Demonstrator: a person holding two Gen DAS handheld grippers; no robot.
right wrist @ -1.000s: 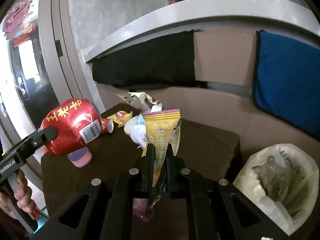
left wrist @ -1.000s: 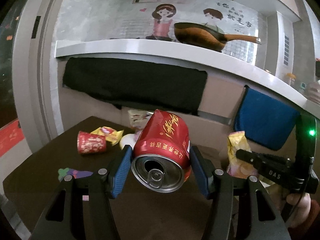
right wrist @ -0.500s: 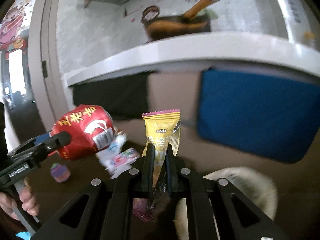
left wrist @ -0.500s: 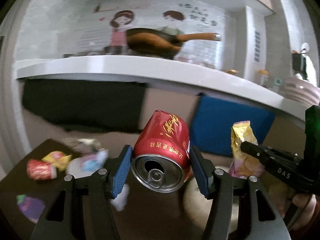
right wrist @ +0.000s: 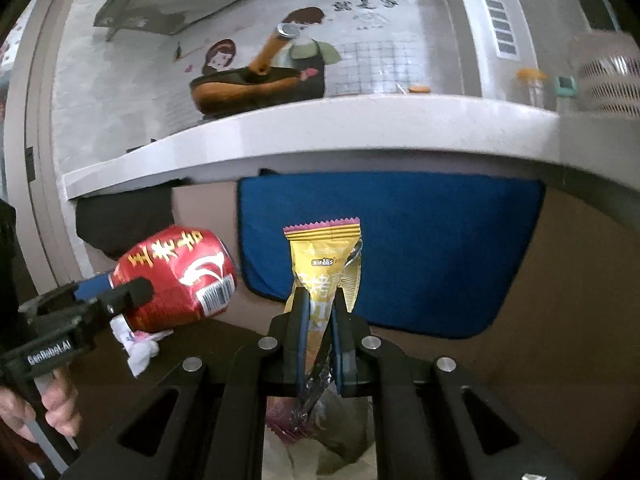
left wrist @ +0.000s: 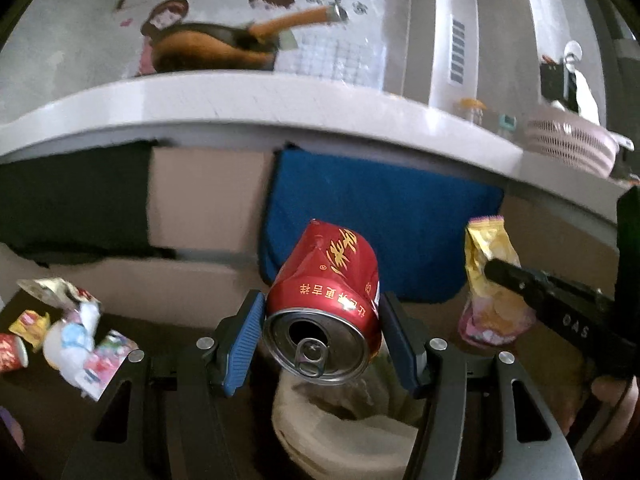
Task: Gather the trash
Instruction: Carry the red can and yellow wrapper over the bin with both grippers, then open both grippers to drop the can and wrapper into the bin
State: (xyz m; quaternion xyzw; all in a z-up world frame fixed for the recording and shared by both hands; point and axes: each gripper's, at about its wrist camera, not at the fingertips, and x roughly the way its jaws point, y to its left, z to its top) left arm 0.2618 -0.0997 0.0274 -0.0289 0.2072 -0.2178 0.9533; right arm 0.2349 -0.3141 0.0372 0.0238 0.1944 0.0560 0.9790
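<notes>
Between left fingers: red drink can, dented, opened top with pull tab facing the camera, gold Chinese characters on the side, too small to read surely
Left gripper: blue pads clamped on both sides of the can, held in the air above the bag
Right gripper: fingers pinched tight on a yellow snack wrapper, wrapper upright with pink crimped top edge, small dark label and pale Chinese print, lower end crumpled below the fingers
Trash bag: pale plastic bag, open mouth directly under the can; wrapper's lower end hangs over it in right view
Side writing: "GenRobot.AI" on left gripper body seen from right view; "DAS" on right gripper body seen from left view
Can barcode: white patch on can side
Left on dark table: crumpled wrappers, small red cup at far left
Background: blue cloth, white counter, wall cartoon with Chinese text, blurred
</notes>
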